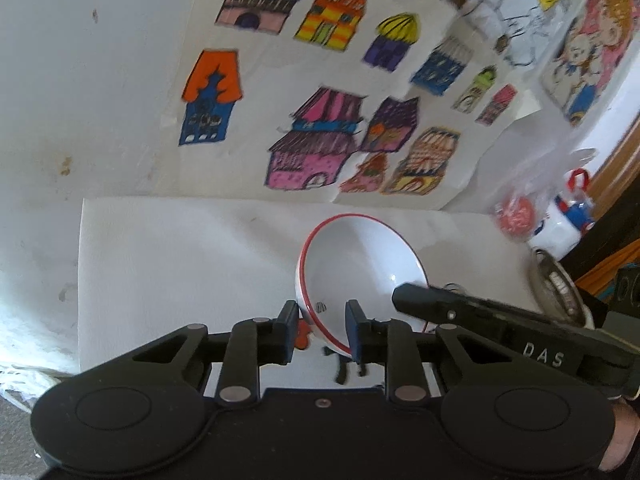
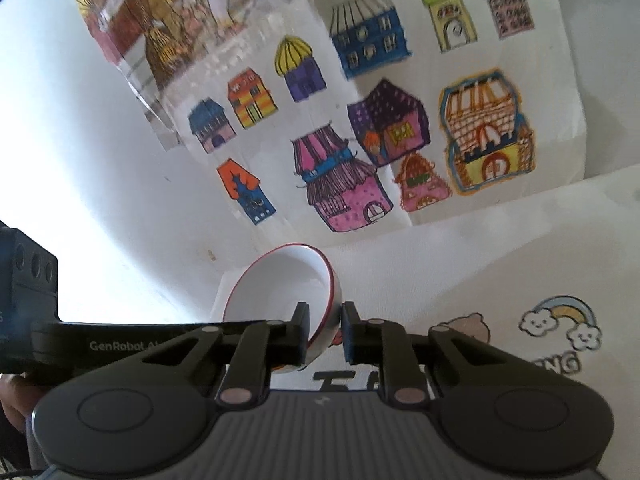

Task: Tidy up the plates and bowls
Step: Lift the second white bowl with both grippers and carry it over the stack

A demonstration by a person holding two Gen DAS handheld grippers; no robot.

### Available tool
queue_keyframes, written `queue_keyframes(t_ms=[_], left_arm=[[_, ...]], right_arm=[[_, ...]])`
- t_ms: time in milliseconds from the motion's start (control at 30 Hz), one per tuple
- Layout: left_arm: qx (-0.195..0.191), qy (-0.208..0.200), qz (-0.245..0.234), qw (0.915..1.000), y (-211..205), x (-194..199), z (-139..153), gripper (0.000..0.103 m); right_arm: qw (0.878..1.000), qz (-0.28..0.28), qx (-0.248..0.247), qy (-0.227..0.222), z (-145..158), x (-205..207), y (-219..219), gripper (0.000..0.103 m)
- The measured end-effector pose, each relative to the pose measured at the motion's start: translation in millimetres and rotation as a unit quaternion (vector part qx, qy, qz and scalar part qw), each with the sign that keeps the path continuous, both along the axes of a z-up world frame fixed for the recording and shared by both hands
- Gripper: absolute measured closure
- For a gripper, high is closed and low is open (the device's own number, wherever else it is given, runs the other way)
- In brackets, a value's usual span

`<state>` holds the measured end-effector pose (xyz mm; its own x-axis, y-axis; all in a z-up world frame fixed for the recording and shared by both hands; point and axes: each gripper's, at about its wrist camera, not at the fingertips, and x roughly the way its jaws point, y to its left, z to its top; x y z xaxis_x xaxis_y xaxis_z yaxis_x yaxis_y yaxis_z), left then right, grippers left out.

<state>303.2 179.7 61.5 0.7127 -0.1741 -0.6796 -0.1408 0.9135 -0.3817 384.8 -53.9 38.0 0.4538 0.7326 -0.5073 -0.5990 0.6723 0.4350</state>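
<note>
The white worktop (image 1: 168,248) is lying bare to my left, running back to a wall where a sheet of coloured house drawings (image 2: 360,132) is hanging. I am holding the red-rimmed white bowl (image 1: 356,264) tilted above it: my left claw (image 1: 322,330) is pinching its near rim, my right claw (image 2: 325,330) its opposite rim. "DAS" and "GenRobot.AI" are showing on the claws.
</note>
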Motion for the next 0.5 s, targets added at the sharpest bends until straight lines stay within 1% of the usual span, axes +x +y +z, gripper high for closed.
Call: queue_keyframes(t_ms=[233, 500], left_arm=[[-0.008, -0.015, -0.028, 0.9995, -23, -26, 22, 0.077], [-0.009, -0.029, -0.057, 0.9979, -51, -72, 44, 0.077]], right_arm=[[1.000, -0.019, -0.011, -0.014, 24, -39, -23, 0.084], [0.999, -0.041, -0.022, -0.025, 45, -93, -50, 0.084]])
